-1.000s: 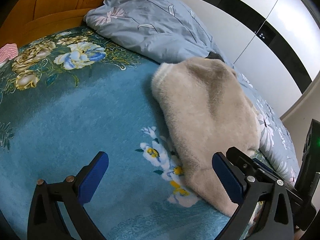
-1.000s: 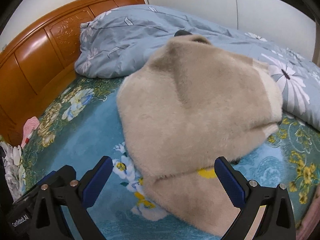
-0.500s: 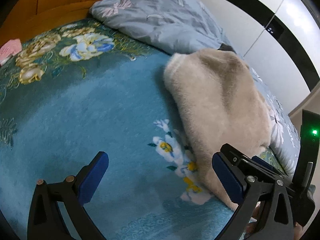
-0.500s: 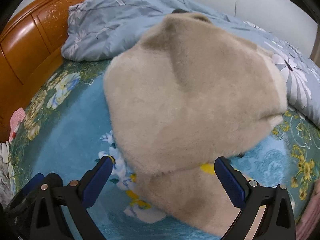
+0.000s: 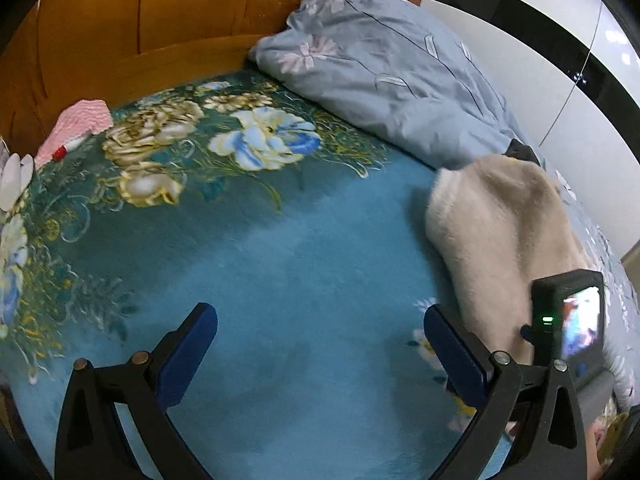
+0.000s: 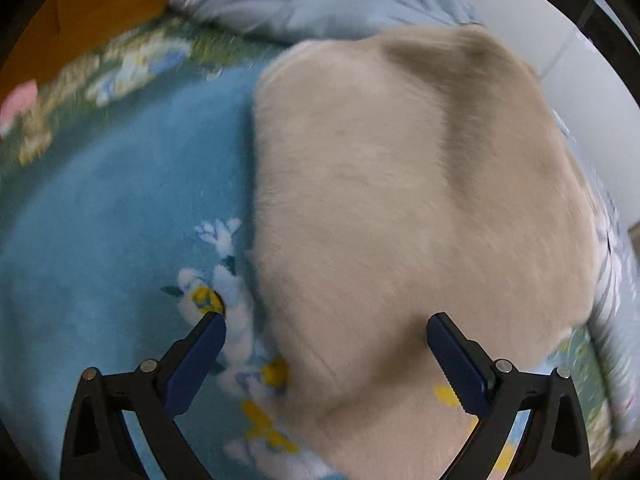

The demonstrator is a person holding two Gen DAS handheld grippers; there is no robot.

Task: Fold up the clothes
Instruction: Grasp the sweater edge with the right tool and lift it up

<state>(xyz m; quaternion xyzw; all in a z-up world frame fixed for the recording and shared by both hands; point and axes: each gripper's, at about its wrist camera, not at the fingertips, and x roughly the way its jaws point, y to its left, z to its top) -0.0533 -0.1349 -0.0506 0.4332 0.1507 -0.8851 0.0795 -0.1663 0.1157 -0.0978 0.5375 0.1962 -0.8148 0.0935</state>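
A beige fluffy garment (image 6: 408,200) lies folded over on the blue flowered bedspread (image 6: 112,216). My right gripper (image 6: 326,356) is open and empty, close above the garment's near edge, its fingers astride the fold. In the left wrist view the garment (image 5: 504,240) lies at the right. My left gripper (image 5: 320,352) is open and empty over bare bedspread (image 5: 280,264), to the left of the garment. The right gripper's camera unit (image 5: 568,324) shows beside the left gripper's right finger.
A grey-blue flowered duvet (image 5: 384,76) is bunched at the head of the bed and runs behind the garment. An orange wooden headboard (image 5: 152,12) stands behind. A pink cloth (image 5: 80,124) lies at the far left. White wardrobe doors (image 5: 552,88) stand at the right.
My left gripper swung left, away from the garment, bringing the headboard into view. My right gripper moved down closer to the garment, which now fills its view. Both stayed open.
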